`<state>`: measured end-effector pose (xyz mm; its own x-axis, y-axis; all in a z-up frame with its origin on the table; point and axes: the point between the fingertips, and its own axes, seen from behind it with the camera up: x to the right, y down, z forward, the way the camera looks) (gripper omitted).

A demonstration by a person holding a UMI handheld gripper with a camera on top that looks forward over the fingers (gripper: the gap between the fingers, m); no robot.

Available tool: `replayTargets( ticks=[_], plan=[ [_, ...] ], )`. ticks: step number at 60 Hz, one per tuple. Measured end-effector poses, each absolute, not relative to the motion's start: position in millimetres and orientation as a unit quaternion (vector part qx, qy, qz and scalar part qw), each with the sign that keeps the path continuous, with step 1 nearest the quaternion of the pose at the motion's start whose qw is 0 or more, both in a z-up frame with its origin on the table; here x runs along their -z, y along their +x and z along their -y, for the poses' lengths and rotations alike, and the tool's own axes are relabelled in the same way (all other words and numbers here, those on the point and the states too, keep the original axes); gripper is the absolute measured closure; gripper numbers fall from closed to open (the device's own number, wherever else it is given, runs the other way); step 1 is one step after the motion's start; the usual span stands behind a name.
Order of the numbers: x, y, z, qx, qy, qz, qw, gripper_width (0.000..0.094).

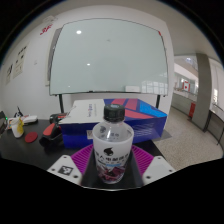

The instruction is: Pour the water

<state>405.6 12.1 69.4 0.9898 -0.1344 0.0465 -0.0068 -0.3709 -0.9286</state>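
A clear plastic bottle (112, 145) with a grey cap and a white label with dark print stands upright between my fingers. My gripper (112, 162) is shut on the bottle. The magenta pads (76, 165) press on its left and right sides at label height. The bottle's base is hidden low between the fingers, so I cannot tell whether it rests on the dark table (35, 152).
A blue and purple box (135, 115) lies on the table just beyond the bottle. A yellow object (17, 126) and small red items (32, 119) sit further left. A large whiteboard (110, 55) fills the wall behind. Open floor lies to the right.
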Motion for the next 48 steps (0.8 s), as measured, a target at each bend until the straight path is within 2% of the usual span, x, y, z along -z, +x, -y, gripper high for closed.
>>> replayTargets(
  ticks=[2,13,14,23,30,37,48],
  plan=[
    [-68,405,-14,0.06,-0.824,-0.039,0.561,0.0387],
    [-71,406,-21,0.056,-0.814,-0.046,0.576,0.0495],
    [-71,407,-22,0.058,-0.813,-0.044,0.577,0.0527],
    [-75,406,-16,0.079,-0.81,-0.03,0.58,0.0546],
    [-94,408,-14,0.107,-0.804,-0.024,0.584,0.0548],
    [-137,410,-21,0.163,-0.786,-0.012,0.596,0.0548],
    [-249,378,-51,0.314,-0.724,0.063,0.611,0.0546]
  ],
)
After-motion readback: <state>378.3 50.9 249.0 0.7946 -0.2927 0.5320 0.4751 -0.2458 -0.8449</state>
